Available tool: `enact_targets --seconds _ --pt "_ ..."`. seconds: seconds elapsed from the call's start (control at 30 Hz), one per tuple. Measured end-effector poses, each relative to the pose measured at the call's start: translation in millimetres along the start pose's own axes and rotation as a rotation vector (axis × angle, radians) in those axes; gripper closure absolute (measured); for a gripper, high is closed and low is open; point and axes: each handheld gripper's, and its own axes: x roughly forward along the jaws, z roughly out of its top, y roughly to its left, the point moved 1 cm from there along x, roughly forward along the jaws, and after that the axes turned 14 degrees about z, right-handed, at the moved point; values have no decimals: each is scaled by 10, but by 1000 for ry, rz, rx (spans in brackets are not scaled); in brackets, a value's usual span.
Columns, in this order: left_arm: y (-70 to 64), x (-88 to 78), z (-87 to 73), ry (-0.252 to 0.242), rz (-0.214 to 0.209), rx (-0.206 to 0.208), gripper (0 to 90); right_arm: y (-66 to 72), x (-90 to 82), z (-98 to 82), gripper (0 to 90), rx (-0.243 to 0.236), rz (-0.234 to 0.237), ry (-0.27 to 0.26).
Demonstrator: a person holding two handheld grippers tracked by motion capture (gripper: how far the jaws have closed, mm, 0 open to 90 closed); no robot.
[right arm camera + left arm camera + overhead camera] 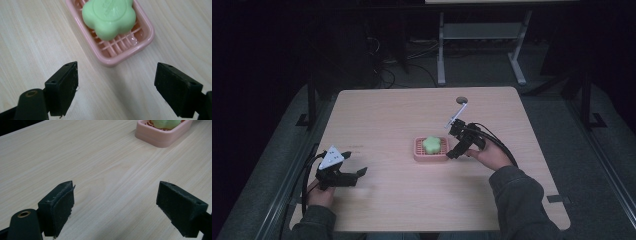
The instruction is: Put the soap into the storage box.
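Note:
A green flower-shaped soap (431,144) (109,18) lies in a pink slatted soap dish (418,155) (130,50) near the middle of the table. My right gripper (455,150) (116,87) is just right of the dish, open, with nothing between its jaws; the dish's near end lies ahead of them. My left gripper (354,174) (115,207) stands open over bare wood at the table's front left, well away from the dish (162,138), whose soap (166,123) sits at the top edge of the left gripper view.
The light wooden table (387,115) has a round cable hole (461,100) near its far edge. Beyond it, a white desk frame (482,40) and cables lie on the dark floor. Bare wood surrounds the dish on all sides.

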Motion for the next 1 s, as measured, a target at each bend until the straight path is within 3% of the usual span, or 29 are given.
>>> enact_targets --seconds 0.17,0.3,0.77,1.0 --pt "-4 0 0 0 -1 -1 144 11 5 -41 190 2 5 24" --pt "-5 1 -1 1 -1 -2 144 21 -9 -86 190 2 6 1" --pt "-13 4 1 2 -1 -2 144 7 12 -350 197 40 24 -7" --pt "-13 5 0 1 -1 -6 144 46 -25 -421 197 36 11 -18"
